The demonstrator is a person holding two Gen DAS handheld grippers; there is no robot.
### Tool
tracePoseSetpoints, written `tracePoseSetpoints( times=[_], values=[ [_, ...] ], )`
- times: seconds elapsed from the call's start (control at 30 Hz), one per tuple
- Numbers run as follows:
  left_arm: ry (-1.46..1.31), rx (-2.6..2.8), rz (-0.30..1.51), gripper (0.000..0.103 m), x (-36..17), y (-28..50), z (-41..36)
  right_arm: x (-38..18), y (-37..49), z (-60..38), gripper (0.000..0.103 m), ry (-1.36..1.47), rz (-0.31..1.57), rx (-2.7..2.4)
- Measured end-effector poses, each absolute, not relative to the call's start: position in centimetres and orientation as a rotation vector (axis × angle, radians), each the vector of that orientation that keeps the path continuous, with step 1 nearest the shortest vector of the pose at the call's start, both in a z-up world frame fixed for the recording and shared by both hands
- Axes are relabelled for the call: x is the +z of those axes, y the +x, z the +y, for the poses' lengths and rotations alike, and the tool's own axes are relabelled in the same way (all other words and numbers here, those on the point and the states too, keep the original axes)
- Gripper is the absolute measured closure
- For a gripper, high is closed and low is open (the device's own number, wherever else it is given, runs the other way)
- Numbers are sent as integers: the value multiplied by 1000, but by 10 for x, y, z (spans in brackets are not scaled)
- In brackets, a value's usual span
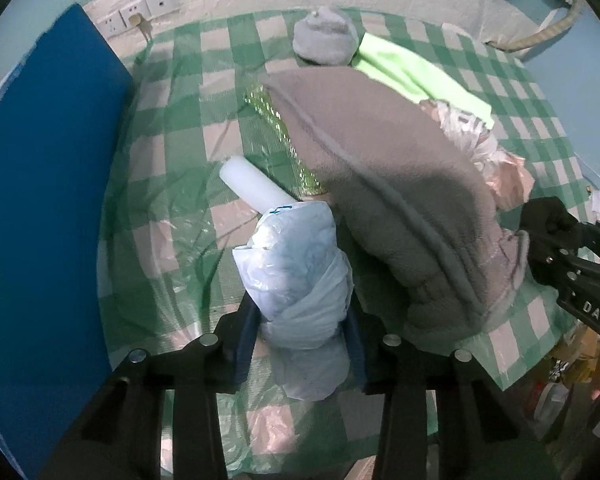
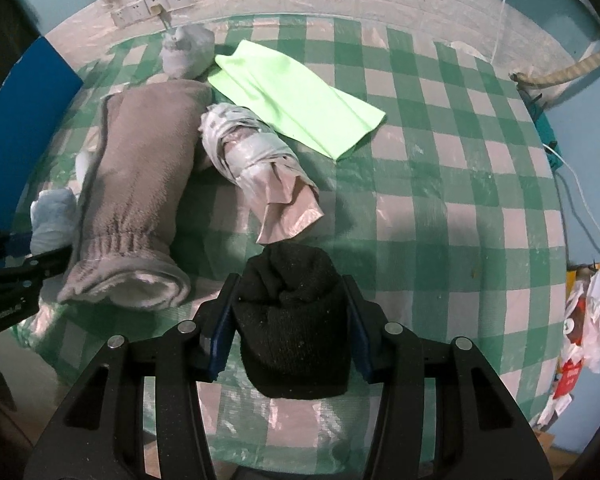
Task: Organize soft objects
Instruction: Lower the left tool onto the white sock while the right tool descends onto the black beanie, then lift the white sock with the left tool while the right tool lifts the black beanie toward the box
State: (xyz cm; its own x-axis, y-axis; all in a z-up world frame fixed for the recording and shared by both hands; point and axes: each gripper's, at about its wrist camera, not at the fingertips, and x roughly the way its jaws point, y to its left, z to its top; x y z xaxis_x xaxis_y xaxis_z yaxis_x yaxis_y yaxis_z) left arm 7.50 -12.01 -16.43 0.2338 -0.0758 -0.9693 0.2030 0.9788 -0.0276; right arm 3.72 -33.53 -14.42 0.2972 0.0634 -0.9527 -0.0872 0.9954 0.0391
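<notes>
Two hand-held grippers are working over a counter (image 2: 440, 168) covered in green-and-white check cloth under clear plastic. Left hand-held gripper (image 1: 304, 320) is pinching a pale blue bag bundle (image 1: 296, 272), its blue pads pressing on both sides; a white roll (image 1: 252, 186) is sticking out of the bundle's far end. Right hand-held gripper (image 2: 290, 320) is clamping a black knit hat (image 2: 292, 320) between its pads, the hat bulging past the fingertips toward the middle of the counter.

Just beside the bundle, a grey fleece roll (image 1: 384, 188) is lying lengthwise, its gathered cuff toward the grippers; in the right view it is lying between the two grippers. Next to it on the other side, a bundle of clear and pinkish bags (image 2: 256, 160) is lying at an angle, touching the fleece near its far end. Beyond that, a lime cloth (image 2: 296, 108) is lying flat. A grey sock ball (image 2: 188, 52) is sitting near the wall, close to the cloth's corner. A blue board (image 1: 40, 200) is running along the counter's left edge.
</notes>
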Motion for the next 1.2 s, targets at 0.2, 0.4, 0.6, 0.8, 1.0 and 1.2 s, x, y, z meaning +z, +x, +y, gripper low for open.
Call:
tracePoseSetpoints(
  times=[0.2, 0.4, 0.6, 0.8, 1.0, 1.2],
  values=[
    [179, -183, 1269, 63, -143, 54, -120, -139, 38, -325, 55, -22, 1249, 98],
    [235, -170, 1233, 63, -130, 37, -120, -124, 35, -320, 55, -17, 1221, 108],
    [248, -168, 1200, 63, -120, 30, -116, -107, 33, -309, 55, -19, 1189, 132],
    [246, -164, 1170, 63, -107, 26, -105, -94, 30, -298, 55, -22, 1171, 156],
    [254, -159, 1151, 63, -97, 20, -96, -81, 28, -287, 55, -19, 1151, 175],
    [251, -155, 1129, 63, -85, 15, -87, -67, 26, -273, 55, -25, 1128, 202]
  ],
)
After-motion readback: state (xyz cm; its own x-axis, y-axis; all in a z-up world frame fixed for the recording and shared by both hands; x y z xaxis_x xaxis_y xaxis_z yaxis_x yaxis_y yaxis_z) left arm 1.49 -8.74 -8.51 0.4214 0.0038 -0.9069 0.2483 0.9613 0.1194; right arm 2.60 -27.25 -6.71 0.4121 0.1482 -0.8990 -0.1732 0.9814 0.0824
